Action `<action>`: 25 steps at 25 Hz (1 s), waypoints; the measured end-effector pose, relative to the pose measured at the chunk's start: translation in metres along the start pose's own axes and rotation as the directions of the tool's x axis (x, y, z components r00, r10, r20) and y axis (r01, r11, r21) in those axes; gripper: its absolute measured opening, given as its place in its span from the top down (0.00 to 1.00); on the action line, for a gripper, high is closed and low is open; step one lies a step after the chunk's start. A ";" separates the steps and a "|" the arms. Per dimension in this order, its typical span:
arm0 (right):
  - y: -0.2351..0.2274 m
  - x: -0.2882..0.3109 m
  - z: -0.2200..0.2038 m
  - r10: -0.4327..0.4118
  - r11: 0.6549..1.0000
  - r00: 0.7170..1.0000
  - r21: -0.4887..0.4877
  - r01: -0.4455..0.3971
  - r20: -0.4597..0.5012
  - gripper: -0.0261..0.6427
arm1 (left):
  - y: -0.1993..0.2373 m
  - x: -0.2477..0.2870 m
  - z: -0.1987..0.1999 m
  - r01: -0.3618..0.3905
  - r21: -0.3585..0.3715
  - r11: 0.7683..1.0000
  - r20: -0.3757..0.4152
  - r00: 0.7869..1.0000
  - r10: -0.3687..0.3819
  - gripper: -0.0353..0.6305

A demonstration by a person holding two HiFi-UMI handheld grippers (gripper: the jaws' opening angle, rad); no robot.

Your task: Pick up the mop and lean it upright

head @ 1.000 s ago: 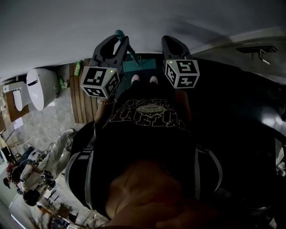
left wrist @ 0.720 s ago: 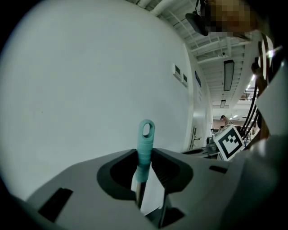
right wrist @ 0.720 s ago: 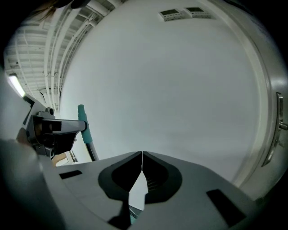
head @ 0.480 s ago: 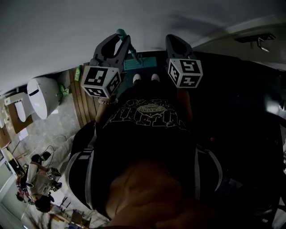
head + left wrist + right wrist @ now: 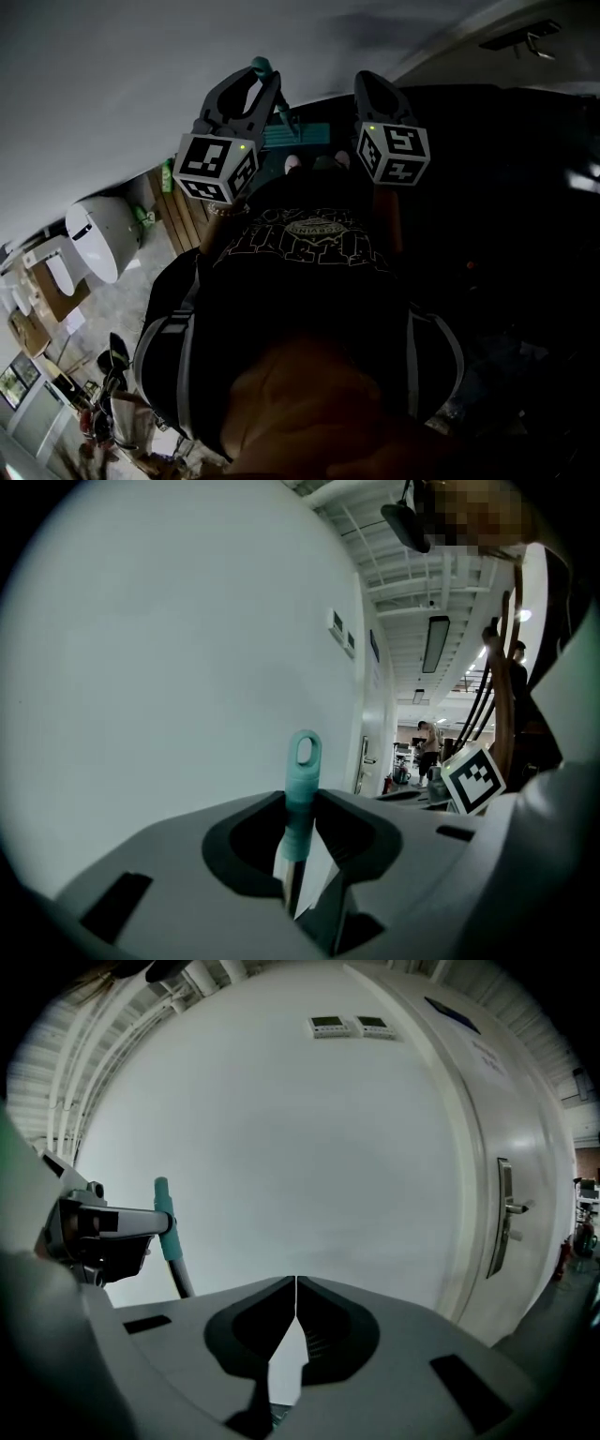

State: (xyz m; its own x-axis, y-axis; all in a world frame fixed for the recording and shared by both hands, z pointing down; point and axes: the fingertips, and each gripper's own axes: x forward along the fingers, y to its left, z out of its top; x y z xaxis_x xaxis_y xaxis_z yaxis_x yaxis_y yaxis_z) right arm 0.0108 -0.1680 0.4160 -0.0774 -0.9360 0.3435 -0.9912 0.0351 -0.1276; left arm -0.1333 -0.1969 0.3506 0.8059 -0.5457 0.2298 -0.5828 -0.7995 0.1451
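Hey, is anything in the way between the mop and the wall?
Nothing visible. The left tongs hold the mop just below its teal tip, and only white wall shows beyond it.

I see white toilet (image 5: 99,247) at left | wooden slats (image 5: 176,220) beside it | door handle (image 5: 507,1208) right edge | wall panels (image 5: 330,1026) top centre

Dark floor (image 5: 487,178), teal mop head (image 5: 305,134) flat on it (by the wall (image 5: 112,75)), person's shoes (image 5: 292,163) beside
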 end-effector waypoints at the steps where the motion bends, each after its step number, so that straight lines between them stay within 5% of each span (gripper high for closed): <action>1: -0.005 -0.003 -0.001 -0.015 1.000 1.000 0.007 0.015 0.003 0.93 | -0.003 0.004 -0.001 0.014 0.003 1.000 -0.004 1.000 -0.014 0.73; 10: -0.048 -0.024 0.000 -0.068 0.998 0.997 0.003 0.068 0.022 0.93 | -0.039 0.036 0.001 0.064 0.026 0.998 -0.022 0.998 -0.063 0.73; 25: -0.157 -0.047 0.007 0.038 0.999 0.999 -0.038 -0.038 -0.008 0.93 | -0.112 0.112 0.011 -0.078 0.008 0.997 0.005 0.997 0.078 0.73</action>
State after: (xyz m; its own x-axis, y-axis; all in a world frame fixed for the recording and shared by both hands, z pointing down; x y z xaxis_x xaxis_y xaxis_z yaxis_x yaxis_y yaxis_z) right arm 0.1712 -0.1318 0.4134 -0.1155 -0.9313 0.3455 -0.9909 0.0838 -0.1053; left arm 0.0230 -0.1709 0.3498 0.7583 -0.6077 0.2359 -0.6432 -0.7564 0.1191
